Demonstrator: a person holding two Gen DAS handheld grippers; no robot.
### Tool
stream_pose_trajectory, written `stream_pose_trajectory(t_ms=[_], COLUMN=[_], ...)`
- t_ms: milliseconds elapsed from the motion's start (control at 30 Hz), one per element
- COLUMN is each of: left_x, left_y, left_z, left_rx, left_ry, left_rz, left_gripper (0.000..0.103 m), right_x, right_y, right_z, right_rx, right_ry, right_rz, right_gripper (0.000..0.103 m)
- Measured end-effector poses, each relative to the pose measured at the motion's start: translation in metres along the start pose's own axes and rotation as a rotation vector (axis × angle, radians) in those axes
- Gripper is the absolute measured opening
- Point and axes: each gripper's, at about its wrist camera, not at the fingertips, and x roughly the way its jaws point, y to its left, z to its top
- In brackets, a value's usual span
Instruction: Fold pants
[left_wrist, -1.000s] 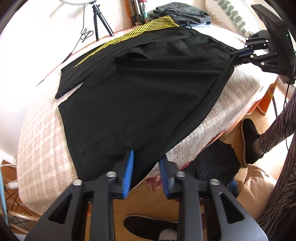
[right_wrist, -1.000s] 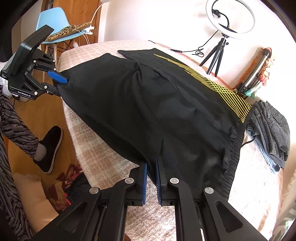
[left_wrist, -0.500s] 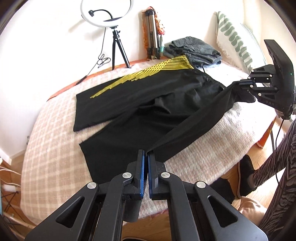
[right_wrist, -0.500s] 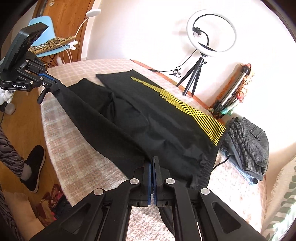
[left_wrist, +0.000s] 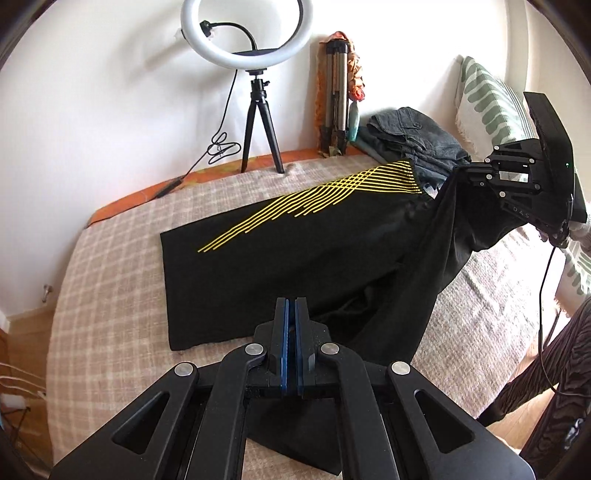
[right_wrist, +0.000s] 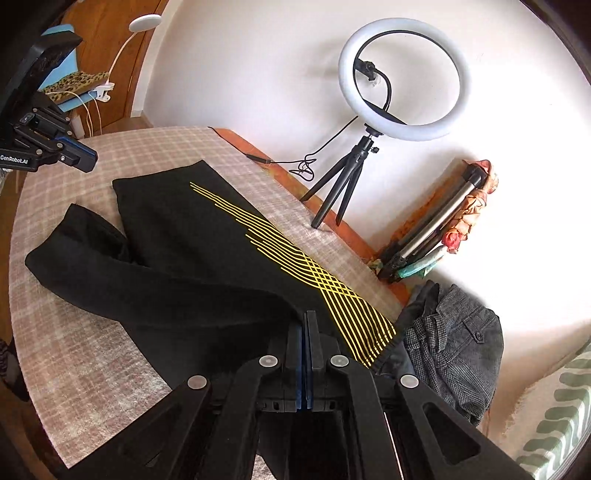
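Black pants (left_wrist: 295, 254) with yellow stripes lie on the checked bed cover (left_wrist: 110, 295); they also show in the right wrist view (right_wrist: 192, 266). My left gripper (left_wrist: 290, 306) is shut on the hem of the near leg, lifted above the far leg. My right gripper (right_wrist: 306, 321) is shut on the waistband of the same side, lifted near the yellow stripes. The near leg hangs between both grippers, folding over the far leg. The right gripper shows in the left wrist view (left_wrist: 465, 173), and the left gripper in the right wrist view (right_wrist: 86, 157).
A ring light on a tripod (left_wrist: 255, 74) stands at the bed's far edge by the wall. A folded tripod (left_wrist: 334, 99) leans beside it. Folded grey jeans (left_wrist: 413, 136) lie past the waistband. A striped pillow (left_wrist: 487, 99) is at the right.
Both grippers have carried the near leg up and toward the wall, over the far leg. The left gripper, open a second ago, shut on the hem.
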Motion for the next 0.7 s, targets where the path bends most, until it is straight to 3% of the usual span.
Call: stream_pose_trajectory(t_ms=[67, 100, 133, 200, 333, 567, 633, 700], left_x=[0.002, 0.006, 0.01, 0.017, 0.028, 0.048, 0.047, 0.043], left_y=[0.0, -0.001, -0.004, -0.009, -0.015, -0.014, -0.017, -0.019], left_z=[-0.013, -0.02, -0.027, -0.041, -0.061, -0.074, -0.076, -0.075], left_rx=[-0.028, -0.039, -0.038, -0.03, -0.037, -0.065, -0.067, -0.075], left_ry=[0.029, 0.057, 0.086, 0.13, 0.195, 0.236, 0.224, 0.203], left_rz=[-0.041, -0.064, -0.074, -0.064, -0.058, -0.038, -0.044, -0.051], left_gripper=[0.006, 0.015, 0.031, 0.041, 0.042, 0.038, 0.007, 0.003], right_x=[0.013, 0.021, 0.026, 0.035, 0.04, 0.037, 0.035, 0.033], right_y=[-0.002, -0.003, -0.002, -0.001, 0.002, 0.007, 0.009, 0.011], right_z=[-0.002, -0.004, -0.007, -0.013, -0.025, -0.036, -0.038, -0.041], right_rx=[-0.012, -0.012, -0.013, -0.007, 0.002, -0.006, -0.009, -0.013], right_ry=[0.026, 0.04, 0.051, 0.069, 0.089, 0.107, 0.11, 0.113], right_rz=[0.001, 0.003, 0.002, 0.006, 0.018, 0.027, 0.031, 0.032], right_gripper=[0.0, 0.0, 0.0, 0.0, 0.0, 0.0, 0.0, 0.0])
